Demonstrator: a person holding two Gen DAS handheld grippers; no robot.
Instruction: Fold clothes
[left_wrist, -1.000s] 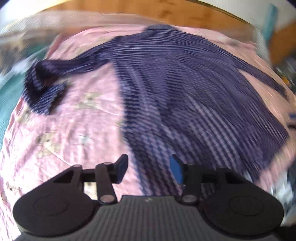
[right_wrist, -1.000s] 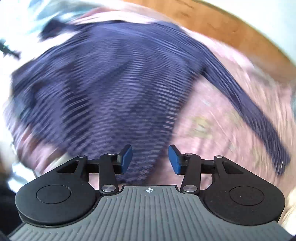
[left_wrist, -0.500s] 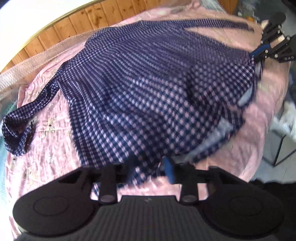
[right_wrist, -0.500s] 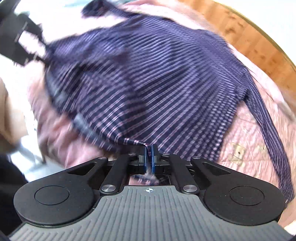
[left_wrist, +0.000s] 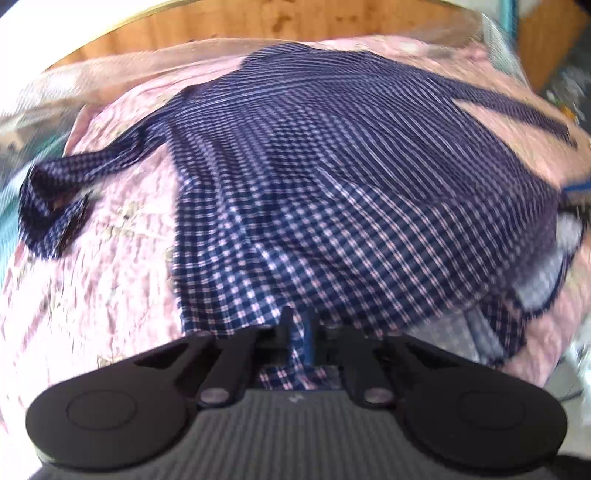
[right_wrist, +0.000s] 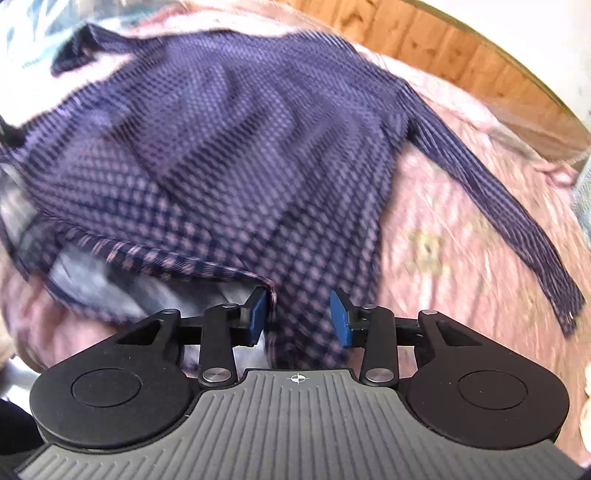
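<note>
The folding is at its beginning, as I judge it. The shirt (left_wrist: 332, 177) lies spread on the pink cover (left_wrist: 110, 266) of the bed, with the body open and both sleeves out to the sides; no fold is made yet. The left sleeve (left_wrist: 59, 184) is crumpled and bent back at its end, the right sleeve (right_wrist: 498, 192) lies nearly straight. So all the folds are left to do: the sleeves in, the sides over, then the body in half.

The left gripper (left_wrist: 299, 332) has its jaws pressed together on the near hem of the shirt, and the cloth goes up between them. The right gripper (right_wrist: 299, 317) is opening its jaws; the hem corner sits just beside the left pad, and cloth lies between the pads, but they do not press it.

The long axis of the shirt runs from the near hem, at the grippers, to the far end toward the wooden board (left_wrist: 258, 22). The collar end is presumably the far one, but I cannot see it clearly. The sleeves point across this axis.
</note>
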